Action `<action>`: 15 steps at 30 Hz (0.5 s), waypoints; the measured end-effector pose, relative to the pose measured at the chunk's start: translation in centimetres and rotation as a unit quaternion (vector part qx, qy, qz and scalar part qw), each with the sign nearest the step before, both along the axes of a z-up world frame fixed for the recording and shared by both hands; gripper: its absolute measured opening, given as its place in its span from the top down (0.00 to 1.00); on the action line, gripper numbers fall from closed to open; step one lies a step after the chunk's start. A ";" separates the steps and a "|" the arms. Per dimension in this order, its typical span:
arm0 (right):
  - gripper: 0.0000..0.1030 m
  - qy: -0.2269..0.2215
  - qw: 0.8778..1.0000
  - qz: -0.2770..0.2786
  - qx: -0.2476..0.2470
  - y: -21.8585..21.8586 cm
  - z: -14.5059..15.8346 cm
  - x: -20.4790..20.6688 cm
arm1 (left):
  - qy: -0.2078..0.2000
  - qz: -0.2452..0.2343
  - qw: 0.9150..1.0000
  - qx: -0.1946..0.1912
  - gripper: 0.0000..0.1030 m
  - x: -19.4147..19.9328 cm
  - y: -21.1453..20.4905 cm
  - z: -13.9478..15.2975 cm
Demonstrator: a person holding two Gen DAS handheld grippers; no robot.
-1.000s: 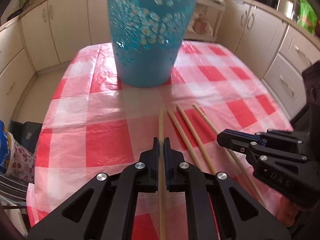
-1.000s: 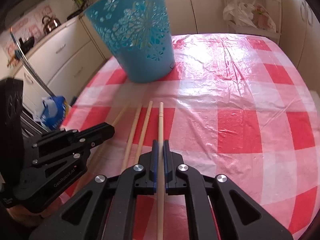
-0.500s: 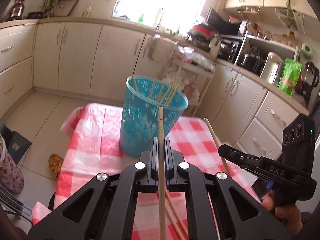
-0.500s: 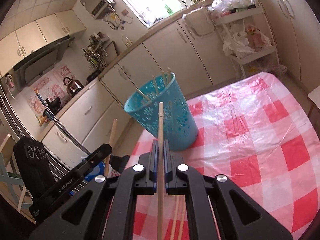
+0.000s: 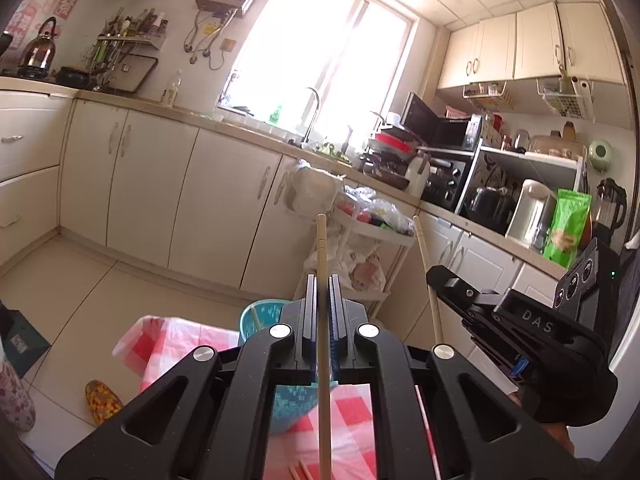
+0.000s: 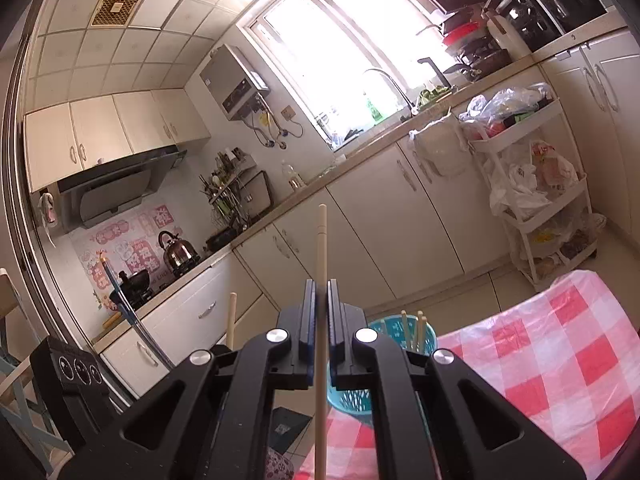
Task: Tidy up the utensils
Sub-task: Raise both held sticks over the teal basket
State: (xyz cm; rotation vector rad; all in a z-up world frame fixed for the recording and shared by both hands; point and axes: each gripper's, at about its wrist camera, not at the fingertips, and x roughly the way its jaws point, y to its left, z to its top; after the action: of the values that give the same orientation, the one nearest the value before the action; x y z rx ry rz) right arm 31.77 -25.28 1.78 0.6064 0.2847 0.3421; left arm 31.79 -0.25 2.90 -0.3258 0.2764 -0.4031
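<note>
Claws (image 5: 321,296) with chopsticks (image 5: 322,248) now higher.

Bright window (image 5: 320,40) above cream cabinets (image 5: 152,184); pale tiled floor (image 5: 80,280).

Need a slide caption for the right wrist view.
Right gripper fingers clamp a chopstick above the blue basket.

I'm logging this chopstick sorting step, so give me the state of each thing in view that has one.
Left gripper: shut on a wooden chopstick, lifted off the table.
Right gripper: shut on a second wooden chopstick, also lifted.
Turquoise perforated plastic basket: upright on the red-and-white checked tablecloth, several chopsticks standing inside.
Loose chopsticks: lying on the tablecloth.
</note>
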 end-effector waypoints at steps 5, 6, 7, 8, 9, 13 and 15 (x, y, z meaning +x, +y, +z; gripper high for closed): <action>0.94 -0.026 0.999 -0.023 0.004 0.0 1.2 2.9 | -0.015 0.002 1.000 -0.015 0.95 2.4 -0.5 0.8; 0.94 -0.031 0.999 -0.025 0.002 0.1 1.3 3.4 | -0.020 0.003 1.000 -0.017 0.95 2.8 -0.6 1.0; 0.94 -0.036 0.999 -0.028 0.001 0.1 1.5 4.0 | -0.023 0.003 1.000 -0.019 0.95 3.3 -0.8 1.0; 0.94 -0.039 0.999 -0.030 -0.001 0.3 1.6 4.3 | -0.025 0.004 0.999 -0.021 0.95 3.8 -0.9 1.1; 0.94 -0.041 0.999 -0.032 -0.004 0.4 1.6 4.8 | -0.026 0.005 0.999 -0.024 0.95 4.3 -1.0 1.0; 0.94 -0.041 0.998 -0.040 -0.016 0.8 0.9 6.7 | -0.021 0.010 0.999 -0.035 0.95 6.7 -1.3 0.3; 0.94 -0.037 0.998 -0.043 -0.020 0.8 0.5 7.7 | -0.018 0.015 0.999 -0.040 0.95 8.0 -1.4 0.0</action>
State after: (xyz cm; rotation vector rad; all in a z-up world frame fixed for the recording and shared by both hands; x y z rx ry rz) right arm 39.48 -24.51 2.23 0.5627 0.1930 0.2745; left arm 39.81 -1.60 2.90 -0.4011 0.2194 -0.3909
